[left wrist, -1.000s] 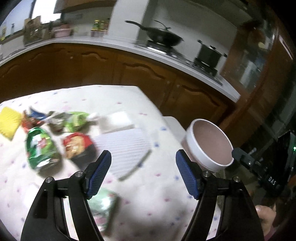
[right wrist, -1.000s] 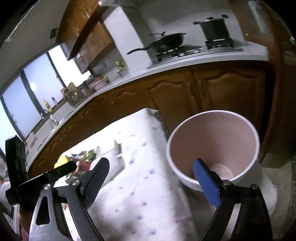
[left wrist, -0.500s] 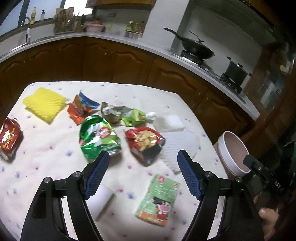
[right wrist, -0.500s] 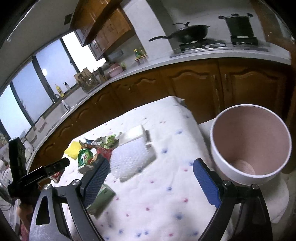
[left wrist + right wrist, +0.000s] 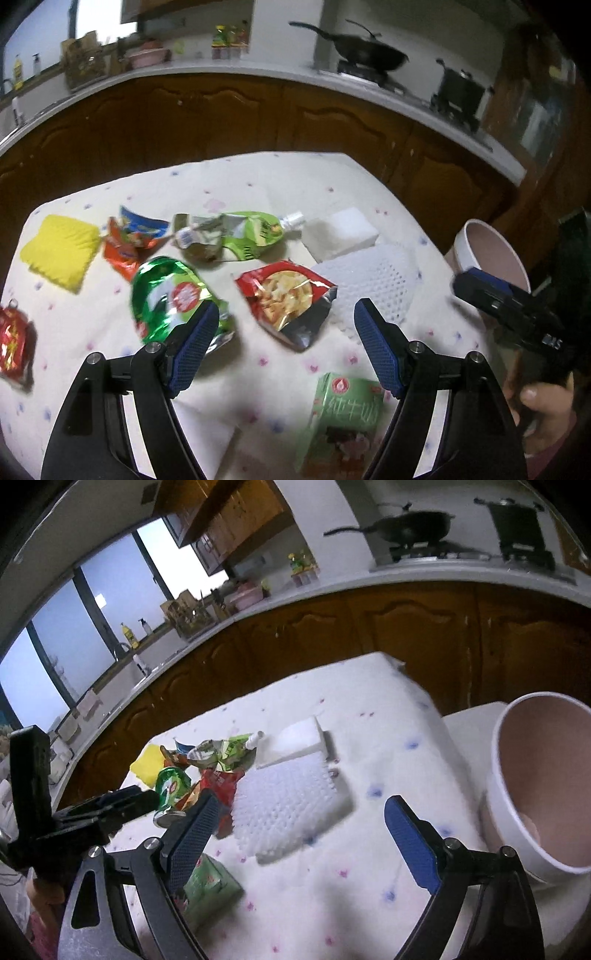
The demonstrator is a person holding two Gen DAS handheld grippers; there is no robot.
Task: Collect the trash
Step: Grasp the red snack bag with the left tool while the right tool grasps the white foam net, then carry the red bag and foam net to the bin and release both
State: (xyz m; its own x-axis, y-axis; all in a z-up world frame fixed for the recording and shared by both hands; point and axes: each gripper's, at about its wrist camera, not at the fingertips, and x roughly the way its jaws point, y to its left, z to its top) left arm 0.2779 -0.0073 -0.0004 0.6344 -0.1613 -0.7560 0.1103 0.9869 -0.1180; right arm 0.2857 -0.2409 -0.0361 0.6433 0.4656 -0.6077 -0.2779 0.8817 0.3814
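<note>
Both my grippers, left (image 5: pixel 284 343) and right (image 5: pixel 299 834), are wide open and hold nothing. All the trash (image 5: pixel 284 299) lies on the table (image 5: pixel 295 184). The bin (image 5: pixel 543 786) beside it looks empty.

Wrappers (image 5: pixel 284 299) lie on the table (image 5: pixel 258 177); the bin (image 5: pixel 535 786) stands beside its edge.

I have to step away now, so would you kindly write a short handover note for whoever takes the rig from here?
Left hand-held gripper: open, empty, above the table near the red snack bag and the green foil bag.
Right hand-held gripper: open, empty, over the white foam net.
Bin: off the table's right edge; no trash visible inside.
Done: nothing collected yet.
Left: all wrappers, the milk carton, the yellow foam and the white block lie on the table.
</note>
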